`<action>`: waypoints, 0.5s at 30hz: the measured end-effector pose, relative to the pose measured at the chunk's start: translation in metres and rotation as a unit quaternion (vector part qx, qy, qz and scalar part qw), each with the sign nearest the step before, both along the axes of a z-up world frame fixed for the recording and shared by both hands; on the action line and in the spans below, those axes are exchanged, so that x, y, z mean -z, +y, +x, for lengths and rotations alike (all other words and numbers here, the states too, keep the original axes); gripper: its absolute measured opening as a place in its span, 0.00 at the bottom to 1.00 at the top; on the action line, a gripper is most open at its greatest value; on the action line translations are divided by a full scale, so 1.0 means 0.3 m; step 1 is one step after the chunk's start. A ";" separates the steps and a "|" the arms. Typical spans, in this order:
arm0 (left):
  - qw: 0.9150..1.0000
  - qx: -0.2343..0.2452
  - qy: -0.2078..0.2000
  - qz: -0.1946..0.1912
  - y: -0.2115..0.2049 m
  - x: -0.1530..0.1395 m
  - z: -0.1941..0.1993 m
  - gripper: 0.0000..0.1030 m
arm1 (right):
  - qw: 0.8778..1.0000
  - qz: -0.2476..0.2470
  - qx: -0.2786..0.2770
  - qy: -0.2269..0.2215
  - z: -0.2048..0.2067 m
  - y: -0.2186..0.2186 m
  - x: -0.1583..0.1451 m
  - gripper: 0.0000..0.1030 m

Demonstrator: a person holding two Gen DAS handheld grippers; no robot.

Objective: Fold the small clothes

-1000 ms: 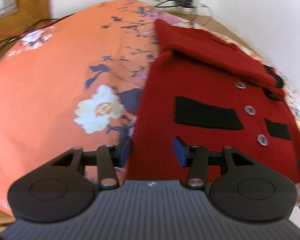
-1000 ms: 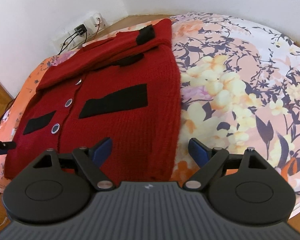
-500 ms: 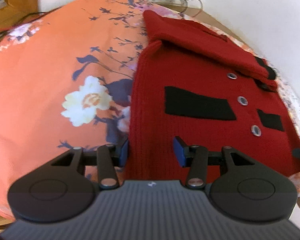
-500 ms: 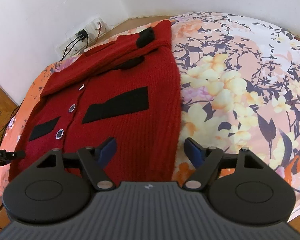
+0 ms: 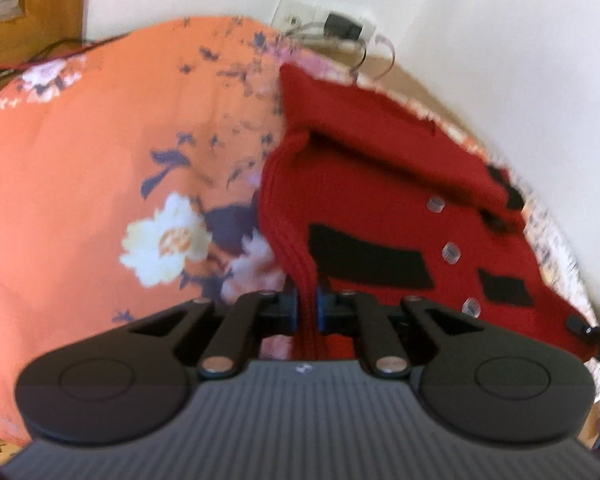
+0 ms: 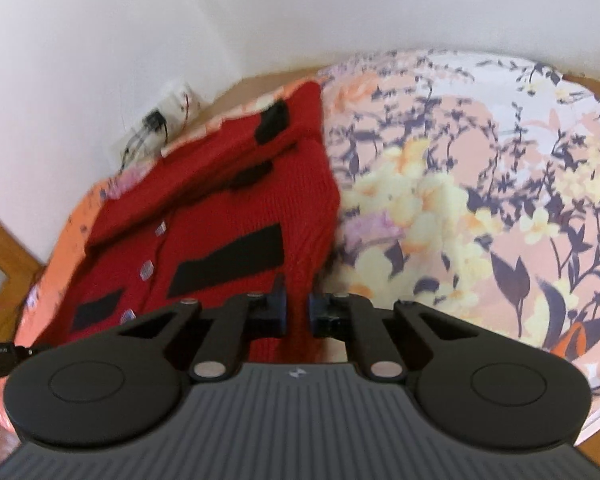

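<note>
Both pairs of jaws have just been closing, and each now pinches a near corner of the red cardigan (image 5: 380, 184): the left gripper (image 5: 308, 306) bites a raised ridge of ribbed knit at the hem's left corner, and the right gripper (image 6: 297, 310) bites the matching ridge at the hem's right corner. The cardigan lies buttoned and face up on the floral bedspread (image 5: 100, 160), near the bed's far corner by the wall, with its sleeve (image 5: 380, 136) already folded across the chest and its hem towards the bed's near edge. The step in hand looks like lifting the hem to fold the lower half up over the chest. To do it well, both hands should probably rise together and at the same pace, so that the hem stays taut and straight between the two grips rather than sagging in the middle. The knit is thick and stretchy, so a hard pull outward could distort it; a gentle tension seems enough. Carrying the hem in a low arc towards the collar should keep the folded sleeve from being dragged askew. The hem is best laid level with the shoulders before either grip lets go, and both views are blurred, so how deep each bite sits is hard to judge.
</note>
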State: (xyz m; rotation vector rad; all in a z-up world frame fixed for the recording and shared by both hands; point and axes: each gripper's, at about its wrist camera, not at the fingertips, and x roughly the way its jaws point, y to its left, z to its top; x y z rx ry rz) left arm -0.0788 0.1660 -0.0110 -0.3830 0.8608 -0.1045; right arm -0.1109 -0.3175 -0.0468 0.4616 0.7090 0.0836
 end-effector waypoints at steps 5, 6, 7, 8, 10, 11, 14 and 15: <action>0.999 -0.006 -0.031 -0.011 0.006 -0.066 0.041 0.10 | 0.999 0.000 0.019 -0.039 0.006 -0.002 -0.063 0.08; 0.999 -0.007 -0.035 -0.011 0.005 -0.076 0.053 0.10 | 0.999 -0.004 0.023 -0.048 0.010 0.000 -0.075 0.08; 0.999 -0.008 -0.040 -0.012 0.006 -0.086 0.065 0.10 | 0.998 -0.005 0.026 -0.056 0.016 0.002 -0.089 0.08; 0.999 -0.008 -0.044 -0.013 0.007 -0.095 0.078 0.10 | 0.998 -0.005 0.029 -0.064 0.024 0.005 -0.101 0.08; 0.999 -0.010 -0.051 -0.014 0.011 -0.108 0.103 0.10 | 0.997 -0.007 0.030 -0.076 0.043 0.012 -0.122 0.08; 0.998 -0.011 -0.055 -0.015 0.012 -0.113 0.119 0.10 | 0.996 -0.010 0.031 -0.082 0.055 0.017 -0.132 0.08; 0.998 -0.016 -0.061 -0.027 0.022 -0.128 0.162 0.10 | 0.995 -0.015 0.030 -0.097 0.097 0.031 -0.161 0.08; 0.997 -0.016 -0.065 -0.028 0.023 -0.133 0.175 0.10 | 0.994 -0.015 0.032 -0.102 0.116 0.036 -0.173 0.08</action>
